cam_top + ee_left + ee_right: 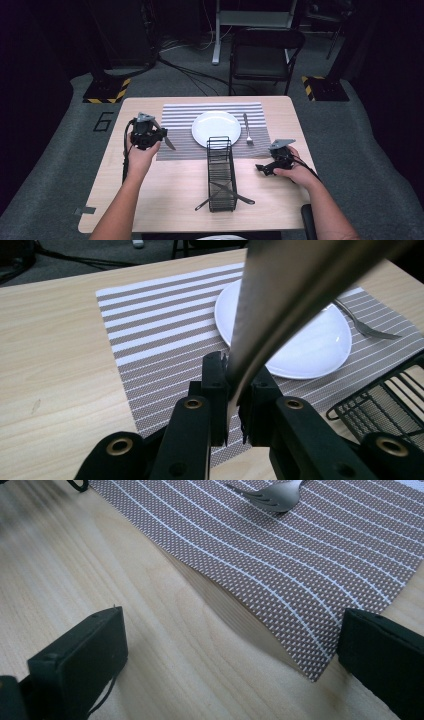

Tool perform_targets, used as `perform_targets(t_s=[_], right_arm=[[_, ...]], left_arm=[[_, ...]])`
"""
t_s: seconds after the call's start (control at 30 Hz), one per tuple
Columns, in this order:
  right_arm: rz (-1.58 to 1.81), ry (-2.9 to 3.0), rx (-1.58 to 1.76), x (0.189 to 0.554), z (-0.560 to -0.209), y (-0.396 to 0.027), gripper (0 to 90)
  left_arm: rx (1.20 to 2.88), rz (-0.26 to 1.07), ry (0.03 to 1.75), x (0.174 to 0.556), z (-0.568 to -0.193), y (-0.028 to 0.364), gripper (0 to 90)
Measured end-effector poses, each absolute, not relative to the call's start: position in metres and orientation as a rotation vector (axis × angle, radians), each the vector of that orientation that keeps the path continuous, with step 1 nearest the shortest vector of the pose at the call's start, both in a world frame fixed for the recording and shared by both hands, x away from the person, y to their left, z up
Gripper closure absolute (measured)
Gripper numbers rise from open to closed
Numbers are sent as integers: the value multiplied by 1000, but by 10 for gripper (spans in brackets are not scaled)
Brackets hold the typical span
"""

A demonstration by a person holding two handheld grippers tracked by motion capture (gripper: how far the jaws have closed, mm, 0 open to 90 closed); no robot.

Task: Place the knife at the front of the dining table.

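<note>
From above, the left gripper (149,134) hangs over the striped placemat's (177,116) left edge, clamped on what looks like a knife (167,141). The left gripper view has its jaws pinching the blade (280,300) before the white plate (320,347). In the right gripper view the right gripper (232,655) stands spread wide at the mat's curled corner (310,672), near the fork (270,497).

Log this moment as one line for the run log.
left hand-held gripper: shut on knife, over placemat left of plate | right hand-held gripper: open, near placemat corner | fork: right of plate
</note>
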State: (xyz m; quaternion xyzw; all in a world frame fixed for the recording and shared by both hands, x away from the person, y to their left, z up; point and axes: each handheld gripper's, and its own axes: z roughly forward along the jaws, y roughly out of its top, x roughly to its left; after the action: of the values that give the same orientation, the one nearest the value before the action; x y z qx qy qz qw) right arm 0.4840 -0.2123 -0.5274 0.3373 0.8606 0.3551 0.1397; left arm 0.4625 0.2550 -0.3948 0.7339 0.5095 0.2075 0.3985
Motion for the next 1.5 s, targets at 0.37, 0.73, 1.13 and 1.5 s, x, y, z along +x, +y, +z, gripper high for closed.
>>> perform_targets(t_s=[0.37,0.73,1.13,1.5], right_arm=[[1025,2488,975,484,-527,-212,0],[1025,2488,975,484,-527,-212,0],[1025,2488,975,484,-527,-212,0],[1026,2489,971,484,-527,-212,0]], left_arm=[[1857,530,1296,472,-410,256,824],[1841,565,1297,486,-412,246,825],[1825,592,1313,515,-418,229,827],[1791,598,1342,537,-428,225,826]])
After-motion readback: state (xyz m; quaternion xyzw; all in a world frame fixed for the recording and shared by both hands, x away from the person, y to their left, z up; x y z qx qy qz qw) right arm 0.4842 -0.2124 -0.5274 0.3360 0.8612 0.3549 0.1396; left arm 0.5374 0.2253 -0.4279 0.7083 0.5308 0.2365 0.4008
